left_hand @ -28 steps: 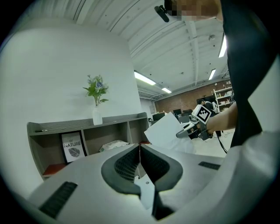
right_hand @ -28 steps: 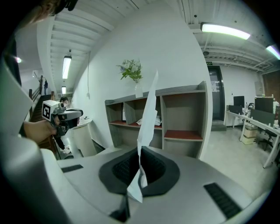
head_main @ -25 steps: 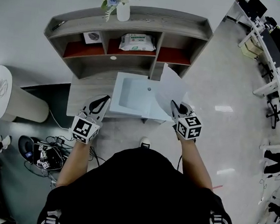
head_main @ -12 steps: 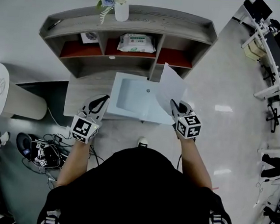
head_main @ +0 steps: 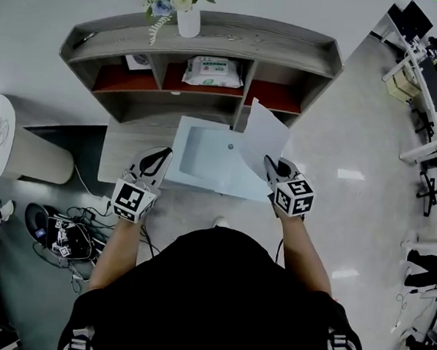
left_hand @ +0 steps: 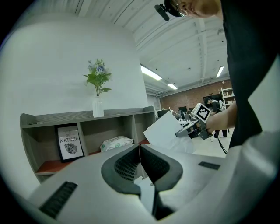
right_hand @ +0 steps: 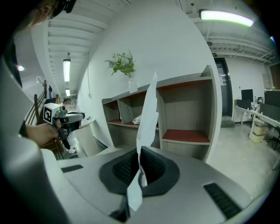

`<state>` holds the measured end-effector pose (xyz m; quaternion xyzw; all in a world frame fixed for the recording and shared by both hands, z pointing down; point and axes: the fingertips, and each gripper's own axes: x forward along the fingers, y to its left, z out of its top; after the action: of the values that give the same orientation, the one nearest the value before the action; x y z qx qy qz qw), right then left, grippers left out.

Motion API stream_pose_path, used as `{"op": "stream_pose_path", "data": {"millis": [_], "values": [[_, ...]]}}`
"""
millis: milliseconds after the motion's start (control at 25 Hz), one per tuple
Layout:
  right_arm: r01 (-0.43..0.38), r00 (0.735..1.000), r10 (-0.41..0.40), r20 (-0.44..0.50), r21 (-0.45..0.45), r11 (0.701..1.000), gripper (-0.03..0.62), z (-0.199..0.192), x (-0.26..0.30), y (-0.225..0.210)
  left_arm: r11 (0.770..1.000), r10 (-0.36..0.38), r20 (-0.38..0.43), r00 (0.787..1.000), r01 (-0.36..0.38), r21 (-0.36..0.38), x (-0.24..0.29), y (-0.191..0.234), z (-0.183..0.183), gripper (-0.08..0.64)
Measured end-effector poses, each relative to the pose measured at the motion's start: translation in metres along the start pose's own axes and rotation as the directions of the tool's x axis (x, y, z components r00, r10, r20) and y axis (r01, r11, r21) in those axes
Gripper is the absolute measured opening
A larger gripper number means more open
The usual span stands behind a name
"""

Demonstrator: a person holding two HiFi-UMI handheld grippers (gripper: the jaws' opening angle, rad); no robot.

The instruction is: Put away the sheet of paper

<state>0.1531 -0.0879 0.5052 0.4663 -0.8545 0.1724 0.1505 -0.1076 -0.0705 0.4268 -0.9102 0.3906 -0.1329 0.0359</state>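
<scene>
- Right tongs (right_hand: 141, 154) are pressed together on the lower edge of the sheet of paper (right_hand: 148, 109), which rises between the jaws and shows edge-on in the right gripper view.
- Left tongs (left_hand: 140, 148) are pressed together with nothing pinched between them.
- Seen from the head view, the sheet of paper (head_main: 264, 140) stands tilted in the air above the right end of the open pale-blue drawer (head_main: 205, 152), not lying in it.
- The left tongs (head_main: 161, 156) hover just beside the drawer's left edge, and the right tongs (head_main: 270, 165) hover at its right edge.
- The drawer is pulled out from a grey counter (head_main: 133, 143) towards the person.
- Behind the counter stands a grey shelf unit (head_main: 209, 35) with red-floored compartments.
- A pack of wipes (head_main: 213, 71) lies in the middle compartment, and a framed print (left_hand: 70, 142) leans in the one left of it.
- A white vase with flowers (head_main: 189, 15) stands on top of the shelf unit.
- Cables (head_main: 66, 236) lie tangled on the floor to the left of the person.
</scene>
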Motion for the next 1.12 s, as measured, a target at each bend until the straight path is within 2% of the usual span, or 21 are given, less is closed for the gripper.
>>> {"op": "stream_pose_path", "data": {"millis": [440,680,1120], "values": [[-0.087,0.996,0.087,-0.020,-0.008,0.996,0.014,-0.001,0.012,-0.019,0.999,0.041,-0.016,0.999,-0.041,0.010,0.025,0.002,0.005,0.021],[-0.152,0.988,0.152,0.004,-0.013,0.988,0.014,0.003,0.017,-0.028,0.999,0.052,-0.029,0.998,-0.052,0.016,0.040,-0.005,0.008,0.021],[-0.198,0.980,0.197,-0.022,-0.024,0.980,0.014,-0.002,0.029,-0.038,0.998,0.064,-0.037,0.997,-0.064,0.008,0.060,-0.010,0.006,0.021]]}}
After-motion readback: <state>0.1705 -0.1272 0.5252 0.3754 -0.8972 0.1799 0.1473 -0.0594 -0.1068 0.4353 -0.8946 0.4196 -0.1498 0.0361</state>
